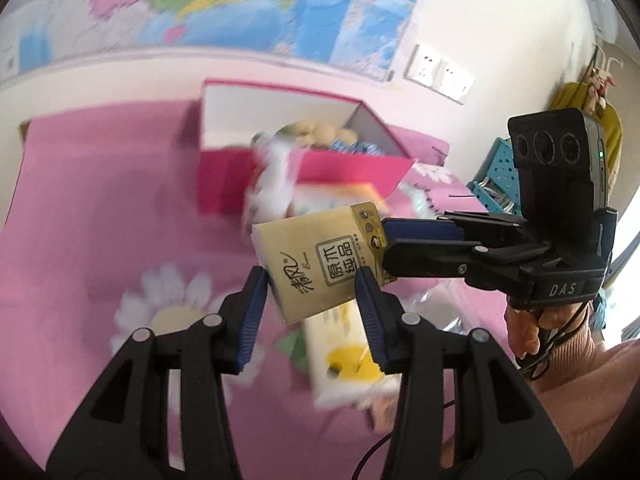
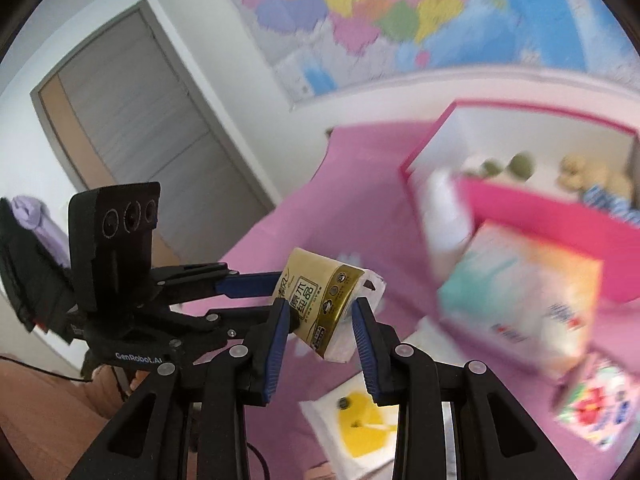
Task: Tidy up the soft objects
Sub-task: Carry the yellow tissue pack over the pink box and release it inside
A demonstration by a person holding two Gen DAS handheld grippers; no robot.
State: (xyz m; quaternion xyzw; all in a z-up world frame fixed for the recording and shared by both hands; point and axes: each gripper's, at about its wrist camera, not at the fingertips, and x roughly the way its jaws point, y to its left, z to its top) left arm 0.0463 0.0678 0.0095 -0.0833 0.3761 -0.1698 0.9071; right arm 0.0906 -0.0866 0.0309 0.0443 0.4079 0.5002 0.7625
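Note:
A beige-and-gold tissue pack [image 1: 320,264] is held in the air over the pink cloth; it also shows in the right wrist view [image 2: 324,304]. My left gripper [image 1: 312,296] has its blue pads on both sides of the pack and is shut on it. My right gripper [image 2: 322,318] also closes on the pack's end; it shows in the left wrist view [image 1: 386,242]. Behind stands an open pink box [image 1: 288,168] holding plush toys; it also shows in the right wrist view [image 2: 540,220].
A white tissue pack with a yellow print [image 1: 344,356] lies on the cloth [image 1: 100,240] below. A larger pastel tissue pack [image 2: 524,300] leans by the box, a floral pack [image 2: 596,404] beside it. A teal basket [image 1: 496,176] stands right. A map hangs behind.

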